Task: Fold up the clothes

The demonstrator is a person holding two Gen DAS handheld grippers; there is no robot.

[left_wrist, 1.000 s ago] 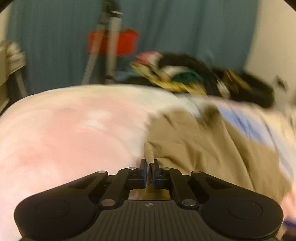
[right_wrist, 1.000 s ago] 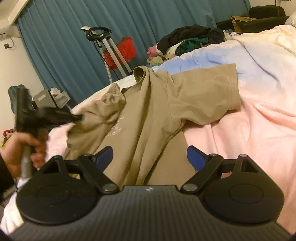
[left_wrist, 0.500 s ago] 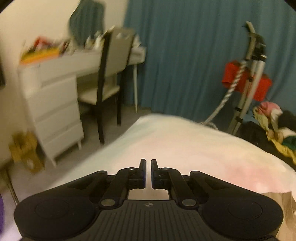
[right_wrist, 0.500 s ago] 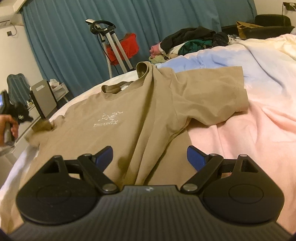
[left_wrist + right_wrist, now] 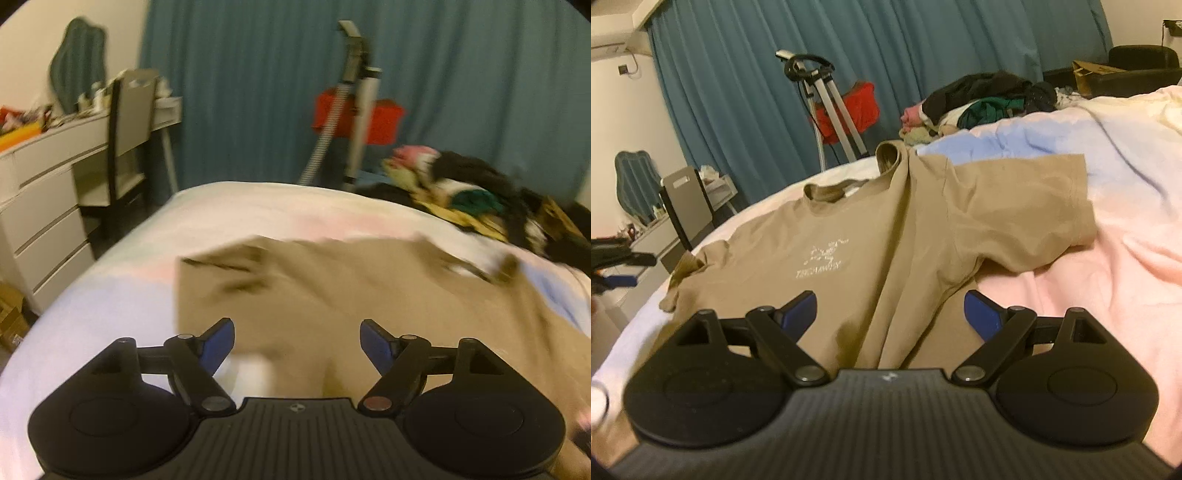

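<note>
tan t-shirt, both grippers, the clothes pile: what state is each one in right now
tan t-shirt: spread on the bed, print up, unfolded, one ridge running down its middle
left gripper: open, holding nothing
right gripper: open, holding nothing, over the shirt's lower part
clothes pile: heaped, unfolded

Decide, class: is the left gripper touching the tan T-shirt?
Apart. The right wrist view shows the left gripper at the frame's left edge, open, with a gap between it and the tan T-shirt's nearest sleeve.
</note>
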